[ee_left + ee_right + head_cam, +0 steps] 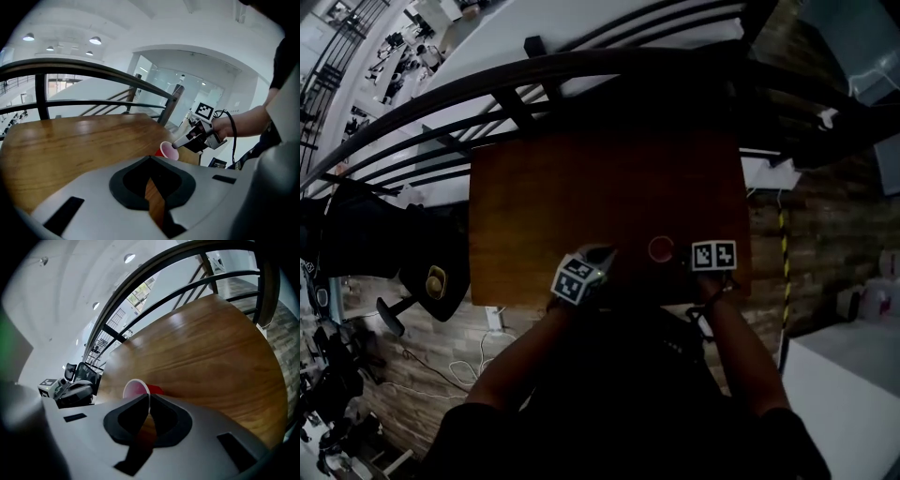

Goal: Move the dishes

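Observation:
A red cup (pixel 661 248) with a pale rim is at the near edge of the wooden table (pixel 600 187). My right gripper (pixel 680 258) is shut on its rim. In the right gripper view the rim (pixel 136 389) is pinched between the jaws (pixel 149 404). The left gripper view shows the cup (pixel 166 151) tilted with its mouth towards me, the right gripper (pixel 176 145) holding it from the right. My left gripper (pixel 602 255) hovers just left of the cup, shut with nothing in it (pixel 151 161). Whether the cup touches the table is unclear.
A black curved railing (pixel 534 84) runs along the table's far side. A dark chair (pixel 431 272) stands left of the table, with cables on the brick-pattern floor (pixel 441 366) below it. A white counter (pixel 844 394) is at the lower right.

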`<state>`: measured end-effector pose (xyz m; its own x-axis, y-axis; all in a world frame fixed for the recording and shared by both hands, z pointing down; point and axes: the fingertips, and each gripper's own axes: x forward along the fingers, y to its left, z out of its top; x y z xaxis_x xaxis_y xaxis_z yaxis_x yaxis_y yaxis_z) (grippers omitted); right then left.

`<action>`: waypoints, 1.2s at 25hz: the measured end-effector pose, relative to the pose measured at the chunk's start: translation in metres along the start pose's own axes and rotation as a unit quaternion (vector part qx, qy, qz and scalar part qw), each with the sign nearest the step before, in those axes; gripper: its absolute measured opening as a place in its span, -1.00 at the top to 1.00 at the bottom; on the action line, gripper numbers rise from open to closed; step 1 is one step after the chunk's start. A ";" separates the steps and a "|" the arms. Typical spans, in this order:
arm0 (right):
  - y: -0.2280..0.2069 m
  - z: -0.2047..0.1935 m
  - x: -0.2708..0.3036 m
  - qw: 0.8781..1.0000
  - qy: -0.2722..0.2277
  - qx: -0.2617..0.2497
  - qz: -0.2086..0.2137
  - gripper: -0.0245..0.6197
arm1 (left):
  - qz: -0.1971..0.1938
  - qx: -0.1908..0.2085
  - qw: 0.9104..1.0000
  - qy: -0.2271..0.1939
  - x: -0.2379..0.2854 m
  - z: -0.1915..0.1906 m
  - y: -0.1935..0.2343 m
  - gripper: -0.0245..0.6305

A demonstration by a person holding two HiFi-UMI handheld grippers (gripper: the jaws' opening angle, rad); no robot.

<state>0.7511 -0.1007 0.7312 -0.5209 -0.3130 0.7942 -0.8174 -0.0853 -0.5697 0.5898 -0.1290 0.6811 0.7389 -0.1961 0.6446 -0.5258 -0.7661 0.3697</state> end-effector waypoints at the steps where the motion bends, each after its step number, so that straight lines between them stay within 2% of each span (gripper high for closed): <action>1: -0.003 0.001 0.001 1.000 0.005 0.001 0.004 0.85 | 0.003 -0.004 1.000 0.001 0.004 0.000 -0.001 0.95; 14: -0.020 0.007 0.013 0.999 0.040 -0.006 0.016 0.84 | 0.020 -0.024 0.999 0.016 0.021 0.002 -0.004 0.96; 21: -0.023 0.005 0.011 0.999 0.043 -0.007 0.015 0.63 | 0.020 -0.024 0.999 0.020 0.026 0.002 -0.007 0.96; 26: -0.024 0.014 -0.004 0.997 0.031 -0.063 -0.015 0.60 | 0.028 -0.030 0.999 0.020 0.026 0.001 -0.008 0.96; 30: -0.001 0.037 -0.021 0.987 0.003 -0.155 -0.038 0.60 | 0.040 -0.032 0.999 0.017 0.020 -0.001 -0.007 0.96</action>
<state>0.7723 -0.1293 0.7072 -0.4563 -0.3114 0.8336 -0.8895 0.1864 -0.4172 0.6080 -0.1269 0.6925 0.6795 -0.2333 0.6956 -0.6091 -0.7079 0.3576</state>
